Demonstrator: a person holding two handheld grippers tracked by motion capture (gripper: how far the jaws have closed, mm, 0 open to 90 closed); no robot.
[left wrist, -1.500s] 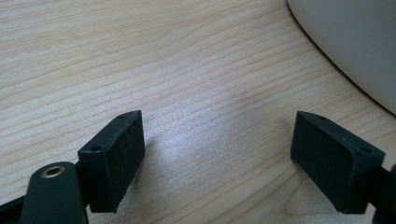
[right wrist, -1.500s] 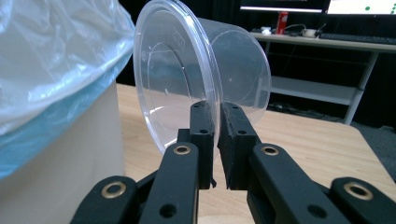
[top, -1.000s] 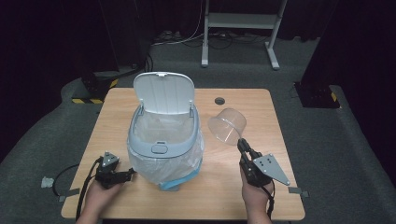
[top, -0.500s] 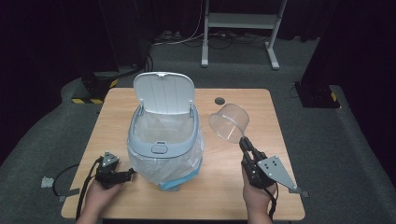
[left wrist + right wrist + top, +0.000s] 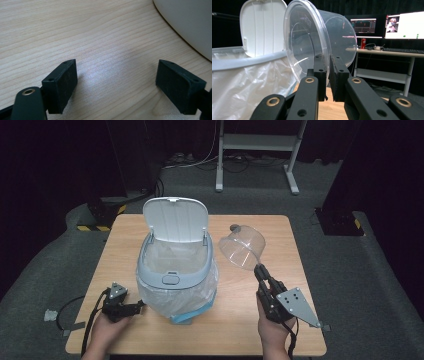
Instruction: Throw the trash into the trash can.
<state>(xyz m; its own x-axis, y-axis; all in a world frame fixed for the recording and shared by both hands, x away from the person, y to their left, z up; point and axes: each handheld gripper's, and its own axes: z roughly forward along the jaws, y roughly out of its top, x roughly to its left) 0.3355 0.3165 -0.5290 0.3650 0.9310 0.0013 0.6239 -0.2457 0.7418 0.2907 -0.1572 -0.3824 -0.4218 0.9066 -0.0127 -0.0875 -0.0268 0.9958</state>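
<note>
A clear plastic cup point(image 5: 244, 246) hangs tilted above the table, its mouth turned toward the bin. My right gripper point(image 5: 260, 268) is shut on the cup's rim; in the right gripper view the two jaws pinch the cup point(image 5: 319, 37) wall between them at the right gripper point(image 5: 327, 65) tips. A pale blue bin point(image 5: 175, 270) with a clear liner and its white lid point(image 5: 175, 220) raised stands at the table's middle. My left gripper point(image 5: 140, 305) rests low on the table at the bin's front left, open, with bare wood between the tips of the left gripper point(image 5: 116, 77).
The wooden table point(image 5: 290, 250) has a round cable hole point(image 5: 235, 227) behind the cup. The liner's blue edge point(image 5: 182, 317) hangs at the bin's front. Beyond the table a white desk frame point(image 5: 260, 150) stands on grey carpet; monitors point(image 5: 404, 25) glow in the right gripper view.
My right gripper has lifted the cup a little higher and tilted it more toward the bin. The left gripper has stayed where it was.
</note>
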